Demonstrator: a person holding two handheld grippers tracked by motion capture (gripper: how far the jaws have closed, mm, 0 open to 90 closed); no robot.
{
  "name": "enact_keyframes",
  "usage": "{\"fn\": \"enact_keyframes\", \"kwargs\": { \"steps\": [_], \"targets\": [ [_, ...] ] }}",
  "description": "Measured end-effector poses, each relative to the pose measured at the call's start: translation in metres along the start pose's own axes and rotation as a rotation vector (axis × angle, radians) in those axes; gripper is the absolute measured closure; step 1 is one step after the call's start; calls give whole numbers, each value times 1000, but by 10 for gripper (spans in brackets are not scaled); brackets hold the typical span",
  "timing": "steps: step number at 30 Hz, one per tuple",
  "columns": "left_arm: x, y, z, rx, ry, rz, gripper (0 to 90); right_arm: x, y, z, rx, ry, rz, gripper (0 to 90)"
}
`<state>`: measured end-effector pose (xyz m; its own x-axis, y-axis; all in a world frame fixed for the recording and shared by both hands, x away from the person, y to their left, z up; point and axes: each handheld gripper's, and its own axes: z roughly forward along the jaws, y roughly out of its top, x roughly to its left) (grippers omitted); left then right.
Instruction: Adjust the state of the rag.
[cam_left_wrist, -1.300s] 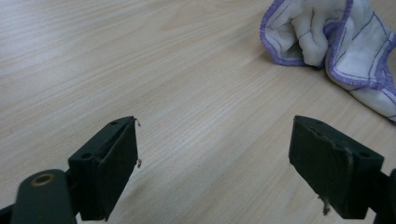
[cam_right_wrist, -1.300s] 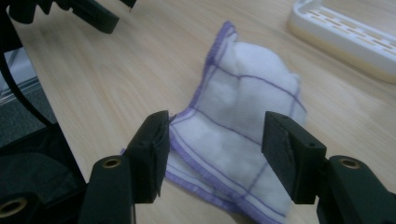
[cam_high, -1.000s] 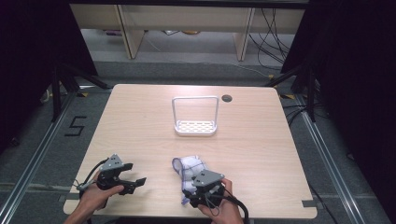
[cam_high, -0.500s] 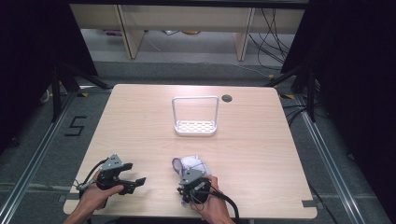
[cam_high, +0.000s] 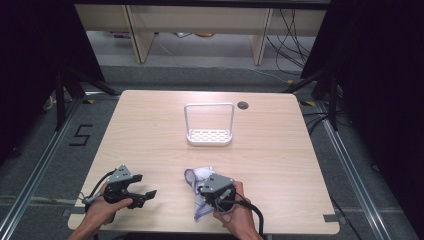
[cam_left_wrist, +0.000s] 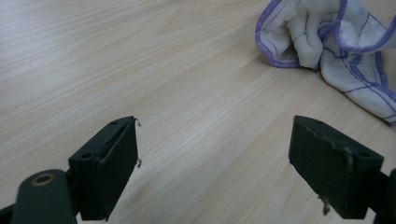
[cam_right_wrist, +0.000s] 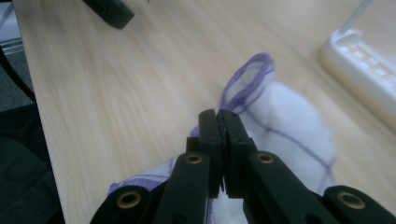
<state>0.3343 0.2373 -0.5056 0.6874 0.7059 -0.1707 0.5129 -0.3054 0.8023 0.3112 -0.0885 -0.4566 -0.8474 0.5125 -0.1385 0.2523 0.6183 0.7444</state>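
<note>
Hands: two hands come in over the near edge of the table (cam_high: 280, 150), each holding a tool.
Right tool (cam_high: 216, 192): sits on the near part of the cloth; its jaws have just been closing and now stand pressed together. In the right gripper view (cam_right_wrist: 219, 122) the two black jaws meet with the cloth bunched right under and around them, though whether a fold is pinched between them cannot be told.
Left tool (cam_high: 141, 196): well to the left of the cloth, just above the wood, its jaws spread wide with nothing between them. In the left gripper view (cam_left_wrist: 212, 161) bare table shows through the gap.
Cloth (cam_high: 201, 185): white with purple edging and thin purple lines, crumpled in a heap on the near middle of the table; in the left gripper view it (cam_left_wrist: 327, 42) lies beyond the open jaws, apart from them.
Rack (cam_high: 209, 135): small white stand with a tall wire loop, upright, well beyond the cloth toward the far side.
Hole (cam_high: 243, 105): dark round opening beyond the rack, near the far edge.
</note>
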Motion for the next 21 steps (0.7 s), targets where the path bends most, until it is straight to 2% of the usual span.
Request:
{"fn": "enact_keyframes", "kwargs": {
  "steps": [2, 3, 4, 7, 8, 9, 10, 11, 12, 13, 14, 16, 17, 18, 19, 20, 21],
  "targets": [
    [-3, 3, 6, -2, -9, -5, 152, -8, 3, -14, -29, -17, 21, 894],
    [-3, 3, 6, -2, -9, -5, 154, -8, 3, -14, -29, -17, 21, 894],
    [-6, 6, 13, 1, -22, 7, 156, -16, 3, -23, -48, -27, 30, 894],
    [-11, 10, 22, 6, -32, 30, 164, -23, 2, -29, -62, -41, 53, 894],
    [-15, 15, 33, -3, -64, 30, 185, -28, 2, -35, -74, -44, 62, 894],
    [-15, 15, 33, -3, -64, 30, 204, -28, 2, -35, -74, -44, 62, 894],
    [-17, 19, 39, 2, -71, 47, 225, -32, 3, -39, -93, -54, 64, 894],
    [-22, 25, 48, -17, -76, 73, 254, -33, 4, -41, -86, -59, 72, 894],
    [-22, 25, 48, -17, -76, 73, 280, -35, 5, -42, -93, -55, 63, 894],
    [-24, 28, 52, -14, -79, 89, 280, -35, 5, -42, -93, -55, 63, 894],
    [-28, 34, 61, -15, -93, 99, 294, -36, 5, -46, -97, -62, 82, 894],
    [-31, 36, 66, -17, -95, 97, 303, -38, 5, -47, -100, -58, 71, 894],
    [-31, 38, 69, -13, -96, 111, 323, -39, 5, -49, -99, -64, 89, 894],
    [-32, 41, 76, -8, -102, 111, 354, -43, 5, -51, -113, -69, 80, 894],
    [-32, 41, 76, -8, -102, 111, 360, -43, 5, -51, -113, -69, 80, 894],
    [-31, 42, 80, -7, -111, 107, 360, -44, 5, -53, -114, -73, 100, 894],
    [-31, 44, 83, -6, -116, 98, 380, -48, 6, -57, -123, -74, 93, 894]
  ]
}}
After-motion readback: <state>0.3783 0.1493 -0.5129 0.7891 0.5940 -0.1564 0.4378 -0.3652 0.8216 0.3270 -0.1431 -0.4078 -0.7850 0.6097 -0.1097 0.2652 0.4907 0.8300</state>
